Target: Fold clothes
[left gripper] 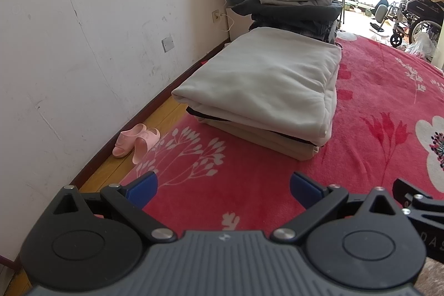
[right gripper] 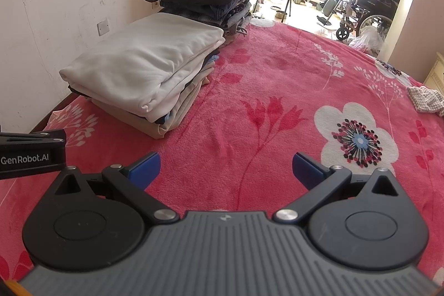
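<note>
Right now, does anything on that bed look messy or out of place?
Mostly tidy: two stacks of folded clothes sit by the wall. The odd one out is a crumpled checked cloth lying alone at the far right edge of the red blanket, unfolded. Both grippers hang open, holding nothing.

Lower garments in the near stack (right gripper: 155,118) mostly hidden; checked cloth (right gripper: 426,100) edge-cropped
</note>
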A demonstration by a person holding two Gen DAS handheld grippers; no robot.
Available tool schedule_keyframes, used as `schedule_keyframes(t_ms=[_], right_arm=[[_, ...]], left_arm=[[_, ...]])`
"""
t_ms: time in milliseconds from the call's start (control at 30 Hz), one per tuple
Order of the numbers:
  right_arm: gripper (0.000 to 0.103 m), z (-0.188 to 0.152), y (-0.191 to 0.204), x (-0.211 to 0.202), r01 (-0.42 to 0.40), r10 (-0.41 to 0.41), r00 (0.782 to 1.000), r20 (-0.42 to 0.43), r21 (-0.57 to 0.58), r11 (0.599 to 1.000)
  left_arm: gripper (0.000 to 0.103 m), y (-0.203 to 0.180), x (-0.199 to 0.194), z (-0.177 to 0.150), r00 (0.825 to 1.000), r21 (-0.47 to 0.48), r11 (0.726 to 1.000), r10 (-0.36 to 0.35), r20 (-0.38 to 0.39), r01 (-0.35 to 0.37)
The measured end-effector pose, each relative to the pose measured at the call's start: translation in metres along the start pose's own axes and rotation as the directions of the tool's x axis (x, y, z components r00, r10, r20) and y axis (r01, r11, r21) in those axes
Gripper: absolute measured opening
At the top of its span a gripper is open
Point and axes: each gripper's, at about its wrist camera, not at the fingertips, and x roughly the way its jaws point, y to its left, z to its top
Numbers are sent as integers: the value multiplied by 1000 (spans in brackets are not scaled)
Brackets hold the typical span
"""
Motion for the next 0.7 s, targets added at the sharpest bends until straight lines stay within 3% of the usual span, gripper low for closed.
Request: schedule_keyframes(t_ms=[700], right_arm=[[102, -1, 0, 1, -3, 3, 1000, 0, 0, 1000]], left_arm=[[102, 1, 0, 0, 1000, 1, 1000, -4, -1, 4]])
